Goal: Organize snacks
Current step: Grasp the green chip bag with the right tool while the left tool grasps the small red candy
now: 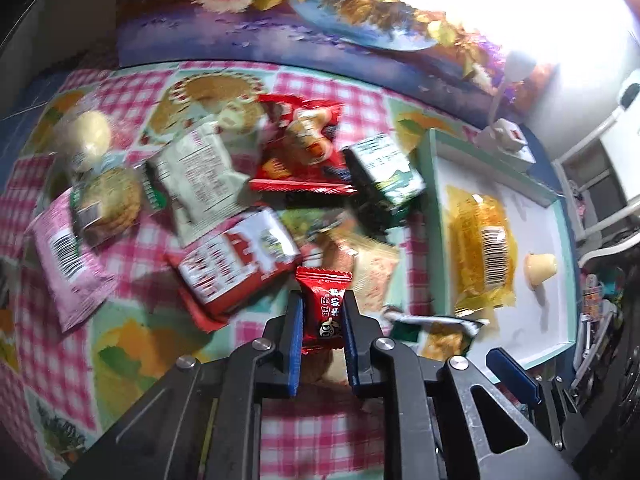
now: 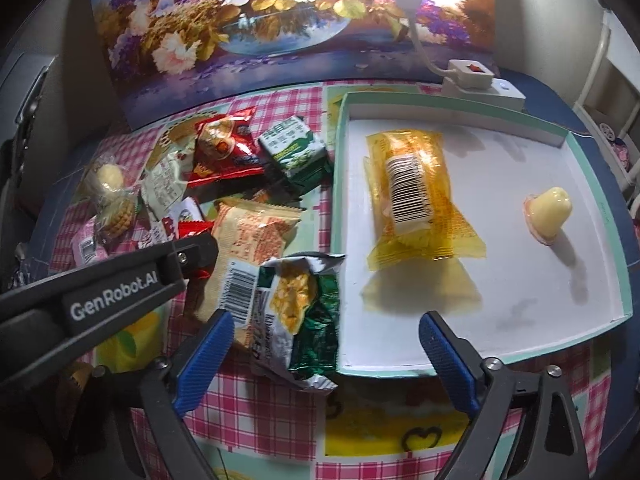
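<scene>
Left wrist view: left gripper (image 1: 322, 312) fingers (image 1: 294, 322) steeply down, clamping red candy (image 1: 323, 309).

We see the left gripper (image 1: 322, 312) clamped on a small red candy (image 1: 323, 308). Snack packets (image 1: 224, 192) clutter the checked tablecloth (image 1: 132, 320) beyond.

Floral painting (image 2: 280, 20) behind checked tablecloth (image 2: 280, 412), white power strip (image 2: 484, 90)
</scene>
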A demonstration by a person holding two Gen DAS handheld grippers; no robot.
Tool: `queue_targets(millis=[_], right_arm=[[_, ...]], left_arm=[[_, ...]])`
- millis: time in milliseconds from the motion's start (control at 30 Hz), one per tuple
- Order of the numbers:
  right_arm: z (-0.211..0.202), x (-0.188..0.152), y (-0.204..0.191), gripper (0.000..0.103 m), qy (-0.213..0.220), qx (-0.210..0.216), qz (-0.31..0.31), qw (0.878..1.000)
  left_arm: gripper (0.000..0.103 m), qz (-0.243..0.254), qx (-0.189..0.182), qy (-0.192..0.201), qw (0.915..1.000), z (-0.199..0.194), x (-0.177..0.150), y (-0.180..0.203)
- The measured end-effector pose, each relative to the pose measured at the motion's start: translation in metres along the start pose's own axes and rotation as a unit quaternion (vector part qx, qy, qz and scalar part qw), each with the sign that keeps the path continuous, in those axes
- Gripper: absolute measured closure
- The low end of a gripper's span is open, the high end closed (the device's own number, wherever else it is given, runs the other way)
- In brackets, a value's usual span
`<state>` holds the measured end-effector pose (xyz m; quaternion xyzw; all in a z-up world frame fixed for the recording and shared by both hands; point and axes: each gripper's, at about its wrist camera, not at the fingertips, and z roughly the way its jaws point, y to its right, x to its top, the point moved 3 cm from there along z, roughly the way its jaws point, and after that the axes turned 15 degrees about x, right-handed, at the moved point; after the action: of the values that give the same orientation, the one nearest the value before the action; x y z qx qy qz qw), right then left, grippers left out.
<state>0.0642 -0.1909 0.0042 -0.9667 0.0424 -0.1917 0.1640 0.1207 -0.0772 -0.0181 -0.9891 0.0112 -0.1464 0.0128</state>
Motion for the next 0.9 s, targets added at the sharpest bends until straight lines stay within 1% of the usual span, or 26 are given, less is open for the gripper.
queue_targets(millis=[200, 267, 367, 400, 433, 467, 567, 733, 900], right_arm=[[0.007, -0.002, -0.014, 0.025, -0.011, 0.010, -0.029, 0.999], [0.009, -0.003, -0.019, 0.038, -0.014, 0.007, -0.045, 0.999], [0.014, -0.006, -0.024, 0.049, -0.025, -0.006, -0.068, 0.997], [0.015, -0.007, -0.025, 0.050, -0.026, -0.015, -0.076, 0.997], [0.014, -0.007, -0.026, 0.055, -0.025, -0.021, -0.083, 0.996], [0.013, -0.008, -0.025, 0.059, -0.024, -0.022, -0.085, 0.996], [0.009, -0.005, -0.023, 0.066, -0.017, -0.013, -0.079, 0.997], [0.001, 0.001, -0.024, 0.075, -0.004, -0.002, -0.076, 0.997], [-0.004, 0.005, -0.031, 0.076, 0.003, 0.014, -0.080, 0.997]], left_arm=[[0.084, -0.024, 0.026, -0.004, 0.9994, -0.006, -0.001, -0.020], [0.084, -0.025, 0.037, -0.003, 0.9990, -0.007, -0.001, -0.024], [0.084, -0.028, 0.036, -0.005, 0.9989, -0.008, -0.002, -0.028], [0.084, -0.029, 0.036, -0.007, 0.9989, -0.008, -0.002, -0.028], [0.084, -0.028, 0.036, -0.009, 0.9989, -0.007, -0.002, -0.028], [0.084, -0.027, 0.038, -0.010, 0.9989, -0.007, -0.003, -0.027], [0.084, -0.024, 0.040, -0.011, 0.9988, -0.006, -0.002, -0.025], [0.084, -0.025, 0.046, -0.007, 0.9986, -0.009, -0.001, -0.024], [0.084, -0.025, 0.052, 0.001, 0.9984, -0.016, 0.001, -0.025]])
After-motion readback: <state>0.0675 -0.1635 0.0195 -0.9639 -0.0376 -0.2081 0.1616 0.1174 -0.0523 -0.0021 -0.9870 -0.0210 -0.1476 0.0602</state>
